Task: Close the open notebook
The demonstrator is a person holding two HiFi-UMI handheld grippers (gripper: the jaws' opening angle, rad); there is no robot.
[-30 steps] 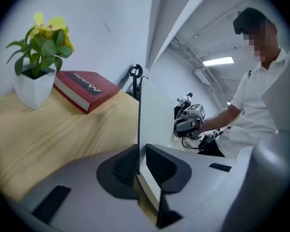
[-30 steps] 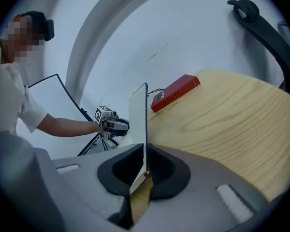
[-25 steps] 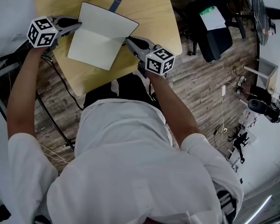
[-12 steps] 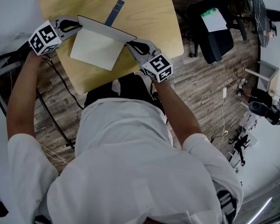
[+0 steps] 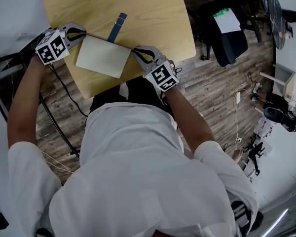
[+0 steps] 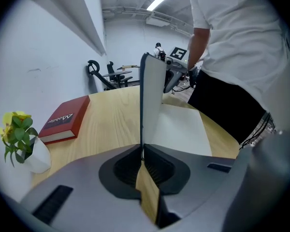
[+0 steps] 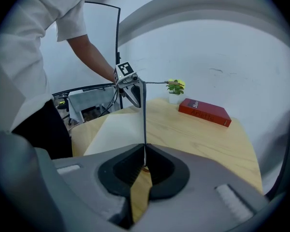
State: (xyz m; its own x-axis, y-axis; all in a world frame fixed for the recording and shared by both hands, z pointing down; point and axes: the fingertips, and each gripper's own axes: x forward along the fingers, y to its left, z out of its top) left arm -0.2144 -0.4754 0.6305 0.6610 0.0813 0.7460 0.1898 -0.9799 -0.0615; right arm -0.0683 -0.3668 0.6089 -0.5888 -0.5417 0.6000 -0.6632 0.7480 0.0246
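The notebook (image 5: 102, 58) lies on the wooden table (image 5: 153, 14) with its near white page flat. Its far cover (image 6: 152, 95) stands almost upright, so the head view shows it as a thin dark line. My left gripper (image 5: 84, 33) is shut on the cover's left edge, and its jaws have just closed a little tighter on it. My right gripper (image 5: 134, 49) is shut on the cover's right edge (image 7: 144, 115). In each gripper view the other gripper shows at the cover's far end. A blue strap (image 5: 117, 27) lies on the table behind the cover.
A red book (image 6: 63, 122) and a small potted plant (image 6: 19, 139) stand at the table's far side. A black office chair (image 5: 222, 28) is on the wood floor to the right. Cables hang off the table's left edge (image 5: 59, 78).
The far cover has swung up from lying flat open to standing nearly upright. Both grippers rolled with it and moved toward the person.
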